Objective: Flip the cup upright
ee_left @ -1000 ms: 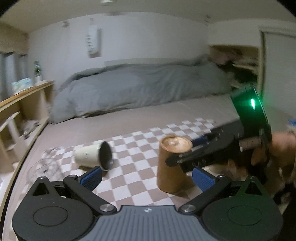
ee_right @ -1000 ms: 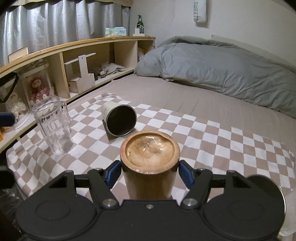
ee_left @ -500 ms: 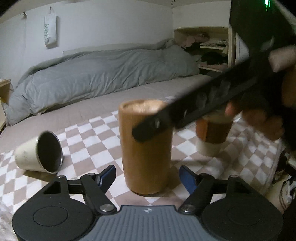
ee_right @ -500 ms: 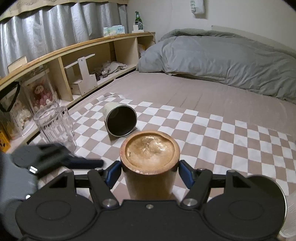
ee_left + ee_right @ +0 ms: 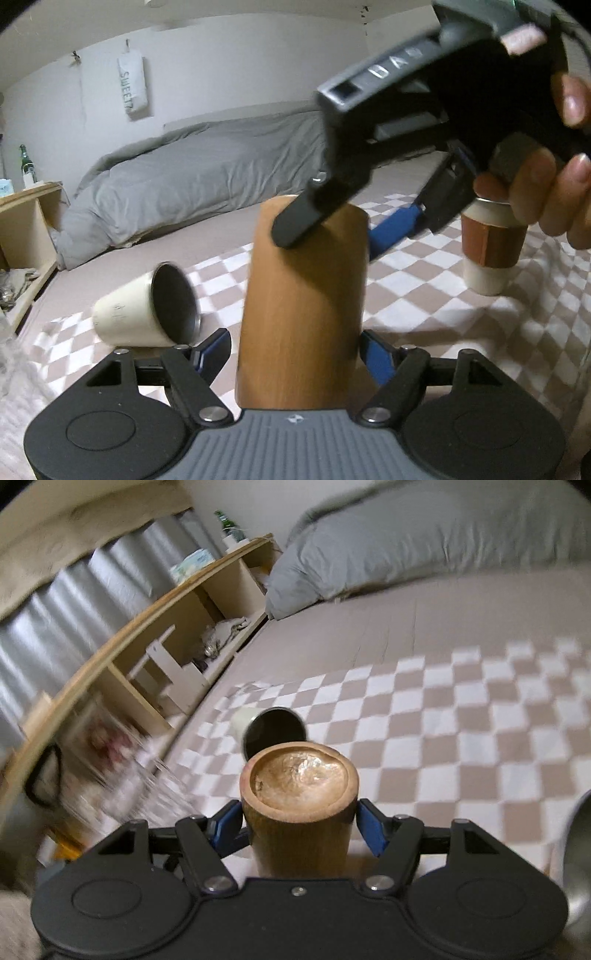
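Observation:
A tall wooden cup [image 5: 303, 295] stands bottom-up on the checkered cloth [image 5: 424, 302]; its closed base [image 5: 301, 777] faces up in the right wrist view. My left gripper [image 5: 295, 350] has its blue pads either side of the cup's lower part, with small gaps showing. My right gripper [image 5: 299, 825] is shut on the cup near its top; it also shows in the left wrist view [image 5: 354, 221], reaching in from the upper right.
A cream metal cup [image 5: 147, 306] lies on its side left of the wooden cup, also seen in the right wrist view [image 5: 273, 731]. A brown-sleeved cup [image 5: 491, 254] stands at the right. A wooden shelf [image 5: 147, 653] runs along the left; a grey duvet [image 5: 192, 188] lies behind.
My left gripper moved in close around the cup's lower part. My right gripper tilted and rose, the cup still between its pads. The background in the right wrist view is blurred from motion.

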